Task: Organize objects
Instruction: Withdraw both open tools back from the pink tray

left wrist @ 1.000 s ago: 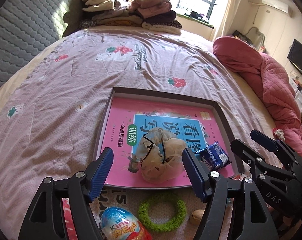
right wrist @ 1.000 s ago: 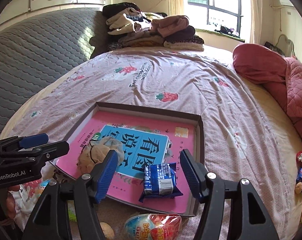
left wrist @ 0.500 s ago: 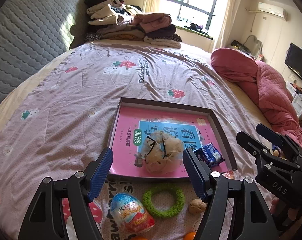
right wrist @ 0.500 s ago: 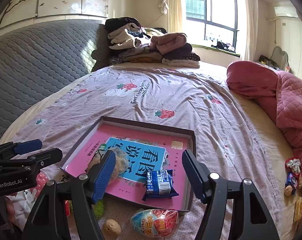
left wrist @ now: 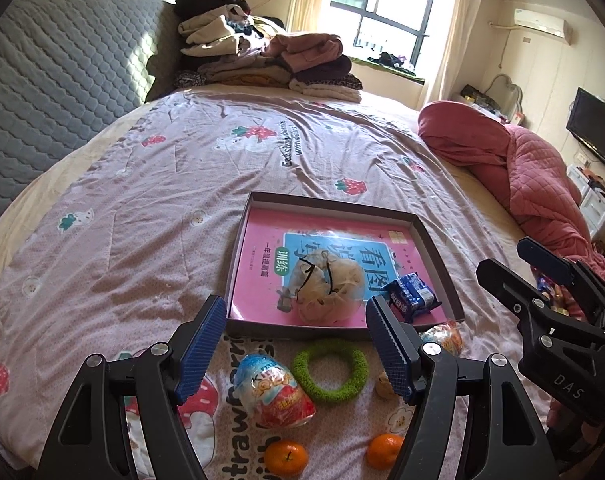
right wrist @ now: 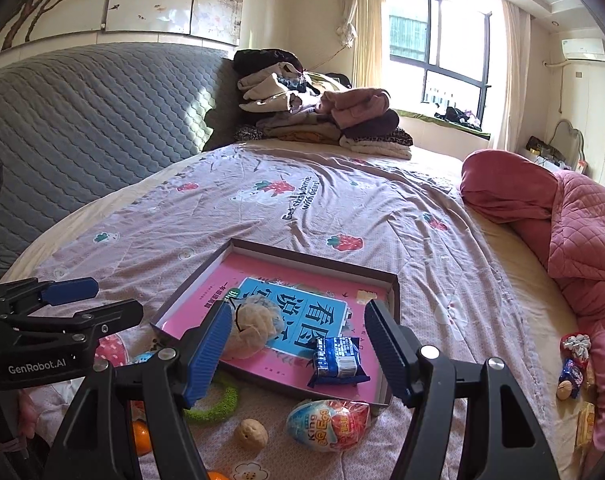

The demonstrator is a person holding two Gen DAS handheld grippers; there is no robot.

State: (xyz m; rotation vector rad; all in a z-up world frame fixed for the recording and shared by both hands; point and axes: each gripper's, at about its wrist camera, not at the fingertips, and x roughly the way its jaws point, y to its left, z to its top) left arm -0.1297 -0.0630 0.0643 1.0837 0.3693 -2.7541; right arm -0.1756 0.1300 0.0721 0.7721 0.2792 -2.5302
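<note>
A shallow dark box lid (left wrist: 262, 204) (right wrist: 394, 292) on the bed holds a pink book (left wrist: 258, 256), a beige mesh pouch (left wrist: 328, 284) (right wrist: 254, 330) and a blue snack packet (left wrist: 412, 292) (right wrist: 336, 360). In front of it lie a green ring (left wrist: 329, 369), a foil egg (left wrist: 274, 392), a second foil egg (right wrist: 328, 420), a walnut (right wrist: 253, 433) and two oranges (left wrist: 285, 457). My left gripper (left wrist: 298, 344) is open and empty above the ring. My right gripper (right wrist: 298, 348) is open and empty above the box's near edge.
Folded clothes (left wrist: 262, 60) are piled at the bed's far end by a grey quilted headboard (right wrist: 82, 120). A red quilt (left wrist: 514, 168) lies along the right side, with small snacks (right wrist: 574, 364) beside it.
Both grippers have pulled back and up from the box, still open. More of the bed's near items show: the oranges, the walnut and both eggs.
</note>
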